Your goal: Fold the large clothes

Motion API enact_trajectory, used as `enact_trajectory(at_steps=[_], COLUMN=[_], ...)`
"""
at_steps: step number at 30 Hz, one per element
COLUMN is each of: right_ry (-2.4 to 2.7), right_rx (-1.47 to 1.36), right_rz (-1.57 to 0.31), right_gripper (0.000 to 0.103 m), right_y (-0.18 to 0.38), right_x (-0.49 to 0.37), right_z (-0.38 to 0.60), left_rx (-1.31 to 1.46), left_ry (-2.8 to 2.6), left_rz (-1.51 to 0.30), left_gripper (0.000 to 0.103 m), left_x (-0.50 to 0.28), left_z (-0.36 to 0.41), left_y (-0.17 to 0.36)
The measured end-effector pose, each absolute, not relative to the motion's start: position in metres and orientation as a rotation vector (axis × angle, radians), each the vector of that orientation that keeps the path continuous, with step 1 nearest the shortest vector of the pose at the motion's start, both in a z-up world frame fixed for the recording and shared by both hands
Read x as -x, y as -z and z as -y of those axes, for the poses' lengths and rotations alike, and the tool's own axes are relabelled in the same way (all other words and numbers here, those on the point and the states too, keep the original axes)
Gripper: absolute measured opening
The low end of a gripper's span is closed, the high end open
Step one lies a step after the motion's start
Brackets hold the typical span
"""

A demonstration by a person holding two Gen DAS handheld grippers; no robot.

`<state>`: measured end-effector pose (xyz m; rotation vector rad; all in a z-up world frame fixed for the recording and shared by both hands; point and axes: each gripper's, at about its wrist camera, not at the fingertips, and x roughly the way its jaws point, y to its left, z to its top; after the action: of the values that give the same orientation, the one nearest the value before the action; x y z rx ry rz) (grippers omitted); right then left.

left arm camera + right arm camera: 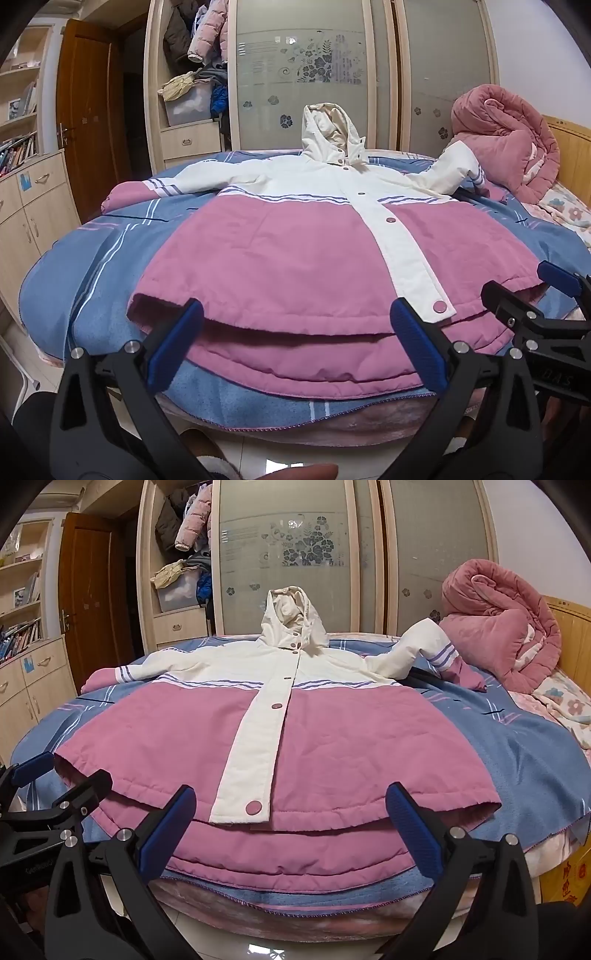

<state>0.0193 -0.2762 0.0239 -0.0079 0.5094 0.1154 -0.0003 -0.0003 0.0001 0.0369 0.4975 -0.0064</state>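
A pink and white hooded jacket [280,243] lies flat, front up, on the bed, hood away from me and sleeves spread; it also fills the right wrist view [295,738]. My left gripper [295,343] is open just short of the jacket's bottom hem, left of the white snap placket [406,254]. My right gripper [291,823] is open at the hem right of the placket [255,746], holding nothing. Each gripper shows at the other view's edge, the right one [517,295] and the left one [59,775].
A blue striped blanket [92,266] covers the bed under the jacket. A rolled pink quilt [498,627] sits at the far right by the wooden headboard. A wardrobe with glass doors [306,74], an open shelf of clothes and a cabinet [22,206] stand behind and left.
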Motion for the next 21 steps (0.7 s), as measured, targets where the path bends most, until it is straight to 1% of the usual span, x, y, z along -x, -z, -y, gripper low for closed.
enact_trajectory(at_steps=[21], right_ry=[-0.115], right_rx=[0.002], right_rz=[-0.516], right_gripper=[0.102], right_y=[-0.0247], right_x=[-0.0188], right_z=[0.278], left_rx=[-0.032], left_ry=[0.009], left_rz=[-0.502], left_gripper=[0.101], left_x=[0.0002], left_z=[-0.0003], left_y=[-0.0007])
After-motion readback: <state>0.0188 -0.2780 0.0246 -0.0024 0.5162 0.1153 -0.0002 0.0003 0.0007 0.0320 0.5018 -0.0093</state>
